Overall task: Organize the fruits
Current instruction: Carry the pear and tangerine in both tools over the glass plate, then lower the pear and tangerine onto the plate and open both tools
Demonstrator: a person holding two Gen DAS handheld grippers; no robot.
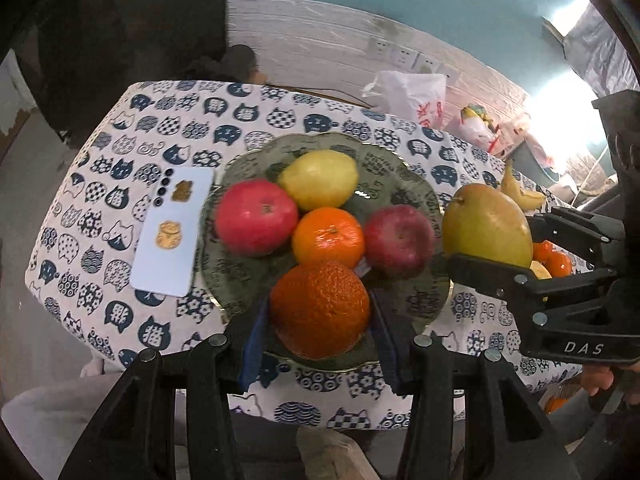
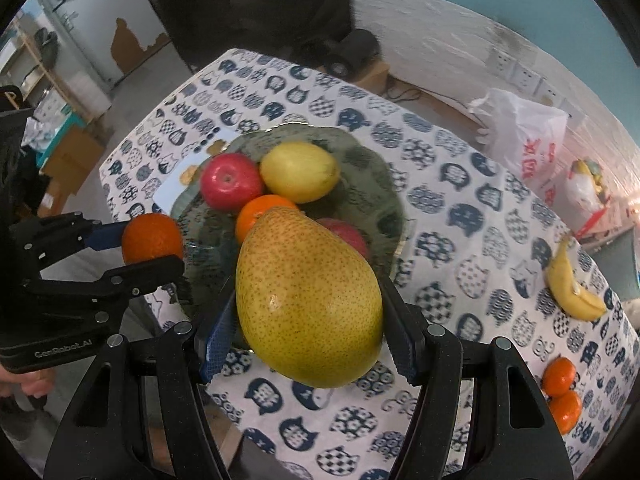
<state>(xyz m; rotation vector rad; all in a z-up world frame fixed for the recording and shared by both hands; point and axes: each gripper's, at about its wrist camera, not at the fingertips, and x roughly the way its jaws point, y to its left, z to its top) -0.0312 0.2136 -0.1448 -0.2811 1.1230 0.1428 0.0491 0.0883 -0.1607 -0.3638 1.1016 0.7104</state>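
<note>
The left gripper (image 1: 320, 316) is clenched on an orange (image 1: 319, 309), its blue pads (image 1: 256, 344) pressing both sides of the fruit above the near edge of the green plate (image 1: 404, 168). The right gripper (image 2: 308, 320) grasps a mango (image 2: 306, 300) the same way, held over the cat-print tablecloth (image 2: 460, 240) at the plate's right side.

On the plate lie a lemon (image 1: 319, 179), a red apple (image 1: 256, 216), a tangerine (image 1: 328, 236) and a darker apple (image 1: 398, 240), all crowded together and touching.

The left wrist view shows the phone (image 1: 172, 232) whole, lying flat just left of the plate with two gold stickers on its back; in the right wrist view the red apple and the plate rim hide most of it. The left view also shows the mango from the side, between the right gripper's black fingers (image 1: 488, 276).

The right wrist view shows what the left one barely catches: a banana (image 2: 572, 284) lying well clear of the plate to the right, and two tangerines (image 2: 562, 392) touching each other near the table's right edge. It also shows the orange from the side in the left gripper, and the dark apple nearly hidden behind the mango. A white plastic bag (image 2: 524, 136) stands beyond the table's far edge in both views.
</note>
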